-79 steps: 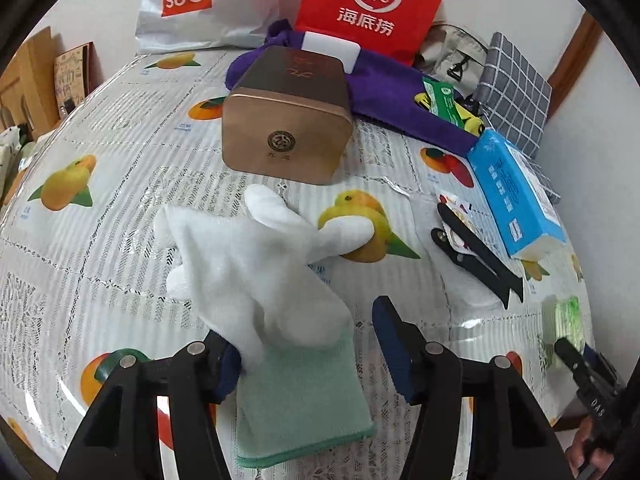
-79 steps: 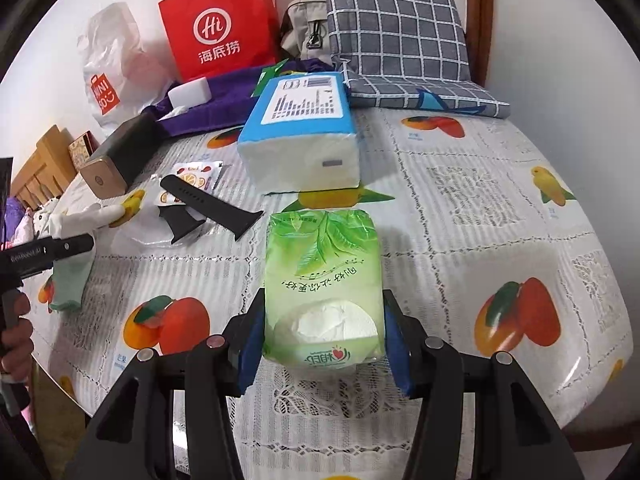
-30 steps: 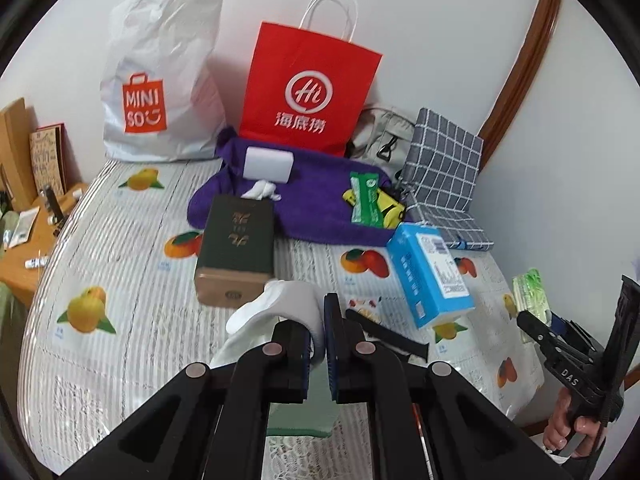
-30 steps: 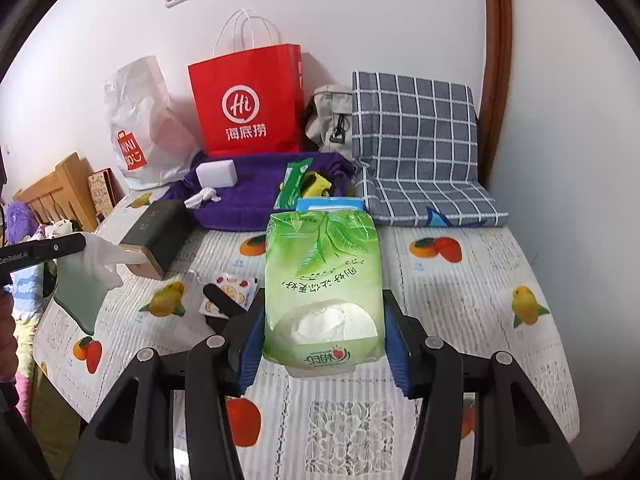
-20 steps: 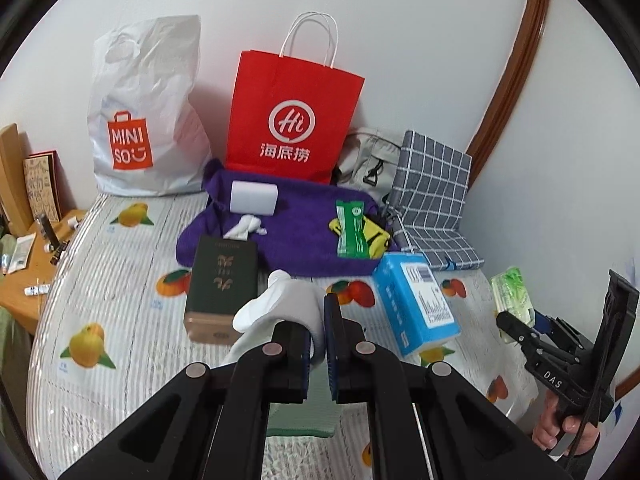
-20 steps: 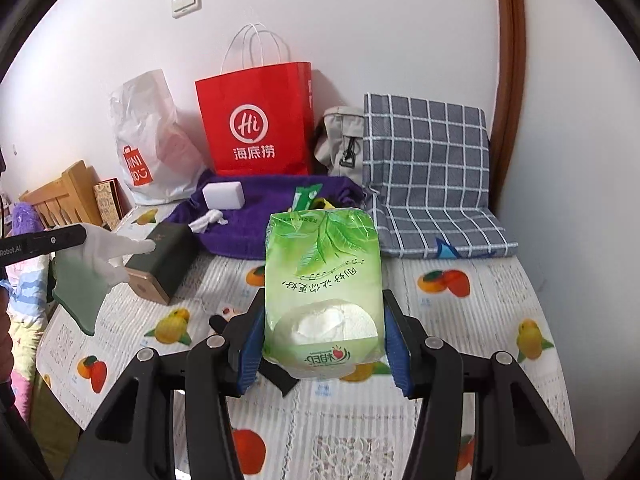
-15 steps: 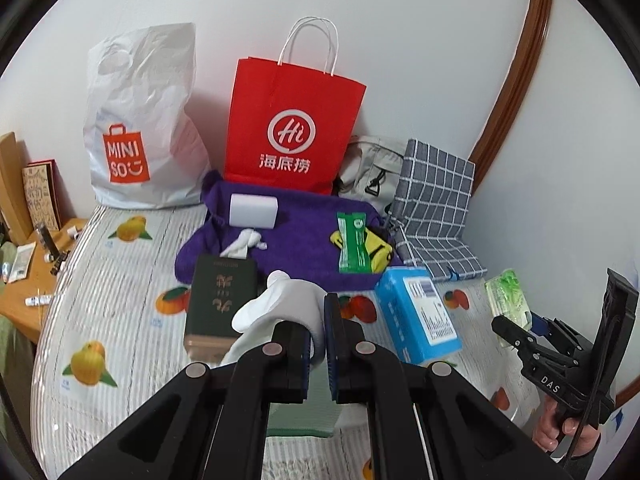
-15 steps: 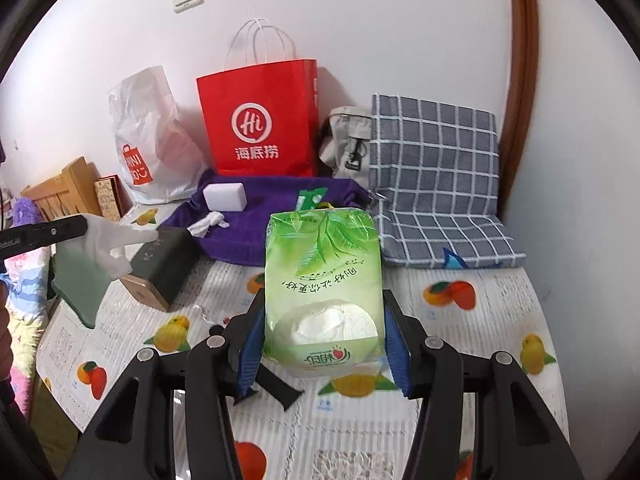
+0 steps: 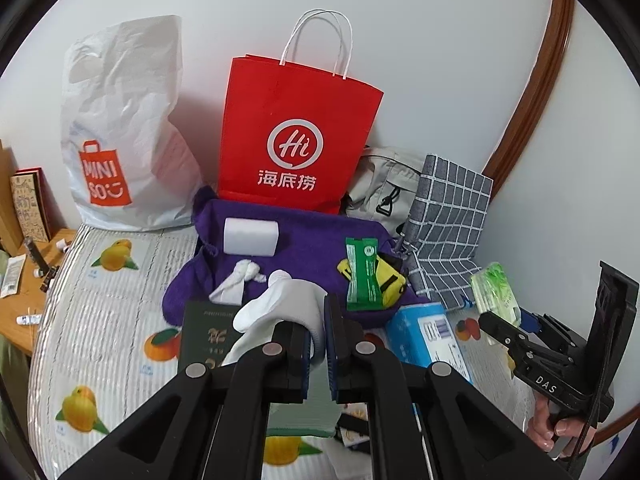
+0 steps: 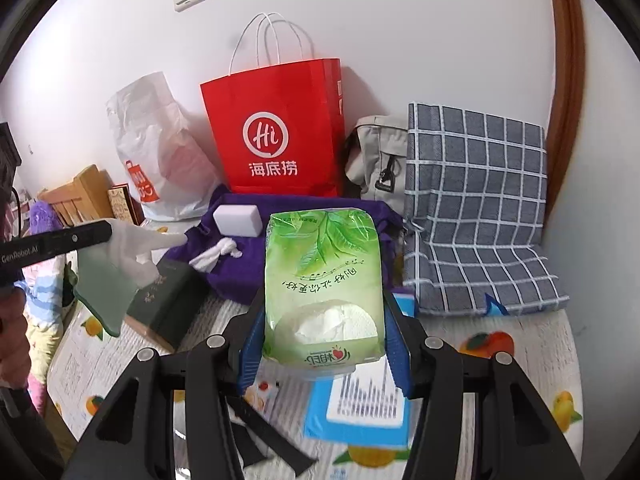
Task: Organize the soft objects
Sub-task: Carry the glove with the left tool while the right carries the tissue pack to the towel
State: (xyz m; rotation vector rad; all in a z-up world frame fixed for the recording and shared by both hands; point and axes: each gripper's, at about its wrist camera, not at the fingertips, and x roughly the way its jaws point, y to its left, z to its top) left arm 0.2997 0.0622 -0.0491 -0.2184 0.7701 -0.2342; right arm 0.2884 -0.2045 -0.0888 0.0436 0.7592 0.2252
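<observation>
Both hands loaded, carrying soft things toward the purple cloth.

The left gripper [image 9: 316, 332] is pinched nearly shut on a white glove [image 9: 288, 300] with a pale green cloth [image 10: 106, 280] hanging below; the right gripper [image 10: 322, 340] stands half open, clamped on a green tissue pack [image 10: 322, 276]. Both hang above the fruit-print tablecloth [image 9: 120, 320]. Next, I'd guess, each load needs setting down on the purple cloth [image 9: 304, 240], clear of the white block [image 9: 250, 236], before the red bag [image 9: 298, 136] at the wall.
</observation>
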